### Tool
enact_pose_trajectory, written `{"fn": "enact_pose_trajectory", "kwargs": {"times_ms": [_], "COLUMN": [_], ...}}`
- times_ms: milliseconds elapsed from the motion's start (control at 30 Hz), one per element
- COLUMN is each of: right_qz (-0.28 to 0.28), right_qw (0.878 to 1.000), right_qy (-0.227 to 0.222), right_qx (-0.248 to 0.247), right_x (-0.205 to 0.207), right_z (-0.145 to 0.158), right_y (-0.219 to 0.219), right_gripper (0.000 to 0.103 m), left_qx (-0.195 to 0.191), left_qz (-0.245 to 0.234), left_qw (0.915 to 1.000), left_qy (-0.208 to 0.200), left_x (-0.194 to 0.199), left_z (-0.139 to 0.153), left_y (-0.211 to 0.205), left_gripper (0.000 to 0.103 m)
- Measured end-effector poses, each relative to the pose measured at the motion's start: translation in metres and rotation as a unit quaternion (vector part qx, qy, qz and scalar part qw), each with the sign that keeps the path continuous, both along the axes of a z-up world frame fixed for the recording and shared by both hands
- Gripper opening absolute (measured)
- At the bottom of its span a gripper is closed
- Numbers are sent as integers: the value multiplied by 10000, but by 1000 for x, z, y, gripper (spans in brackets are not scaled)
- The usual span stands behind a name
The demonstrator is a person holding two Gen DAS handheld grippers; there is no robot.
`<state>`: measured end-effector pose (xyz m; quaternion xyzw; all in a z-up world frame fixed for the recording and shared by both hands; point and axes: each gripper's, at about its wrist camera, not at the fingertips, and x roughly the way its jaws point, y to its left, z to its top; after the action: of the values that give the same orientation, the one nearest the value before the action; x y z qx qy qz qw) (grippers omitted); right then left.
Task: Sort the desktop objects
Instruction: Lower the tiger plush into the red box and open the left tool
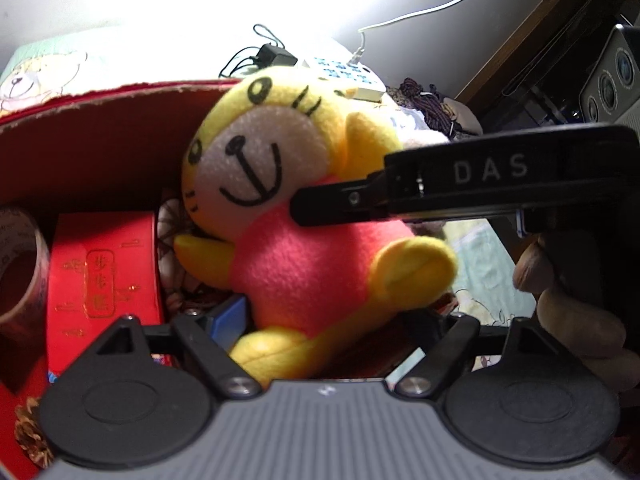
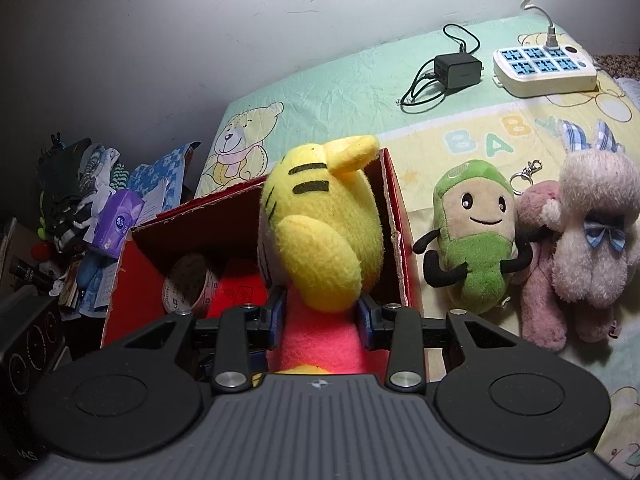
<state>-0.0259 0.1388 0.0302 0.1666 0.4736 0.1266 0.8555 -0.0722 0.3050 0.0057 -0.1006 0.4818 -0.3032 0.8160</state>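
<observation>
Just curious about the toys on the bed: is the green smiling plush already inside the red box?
No, the green plush lies on the bedsheet outside the red box, beside a pink plush.

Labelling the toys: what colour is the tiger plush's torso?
Pink-red, on the yellow tiger plush with black stripes; clearest in the left wrist view.

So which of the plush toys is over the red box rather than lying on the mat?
The yellow tiger plush in the red shirt, clamped in the right gripper. The green plush and pink plush lie on the mat.
</observation>
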Motion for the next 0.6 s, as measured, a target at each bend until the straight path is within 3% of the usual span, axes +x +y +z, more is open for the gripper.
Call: {"fn": "enact_pose_trajectory", "kwargs": {"times_ms": [300, 467, 600], "right_qz": [40, 82, 3], "right_qw": [9997, 9995, 9992], "right_qy": [66, -48, -296], "right_qx": [-249, -310, -269], "right_x": [6, 5, -3], "right_z": [-11, -10, 0], "right_y": [8, 10, 3], "right_gripper": [35, 45, 46], "left_qx": [139, 257, 465], "left_qz": [28, 77, 134], "left_qw": [9997, 9994, 9986], "left_qy": [185, 222, 236], "left_x": [-5, 17, 11], "left_z": [-4, -19, -13], "left_y": [-1, -12, -8], "left_gripper": [89, 90, 90]}}
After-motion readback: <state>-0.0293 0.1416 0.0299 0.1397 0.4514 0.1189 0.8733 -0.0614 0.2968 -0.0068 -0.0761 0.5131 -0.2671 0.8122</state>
